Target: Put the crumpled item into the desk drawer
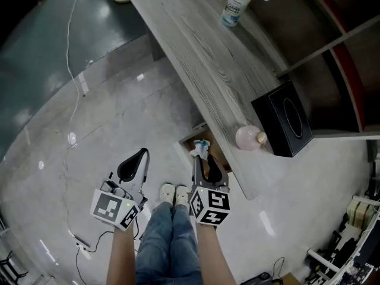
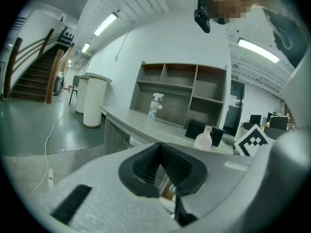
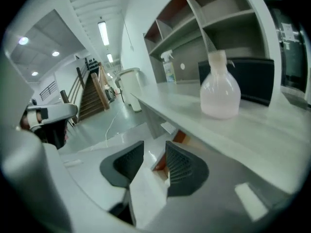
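Note:
The crumpled item [image 1: 200, 149], blue and white, lies at the open desk drawer [image 1: 189, 139] under the grey desk [image 1: 196, 58]. My right gripper [image 1: 202, 160] points at it from just below, fingertips right beside it. In the right gripper view this gripper [image 3: 154, 154] stands open with nothing between its pads, and the drawer's brown inside [image 3: 159, 165] shows through the gap. My left gripper [image 1: 138, 156] hangs over the floor left of the drawer. Its ribbed pads [image 2: 146, 164] meet, so it is shut and empty.
On the desk stand a spray bottle [image 1: 236, 6], a black box [image 1: 285, 119] and a round pink bottle [image 1: 249, 138] close above the drawer. A white cable [image 1: 72, 70] runs across the floor at the left. The person's legs and shoes [image 1: 174, 193] are between the grippers.

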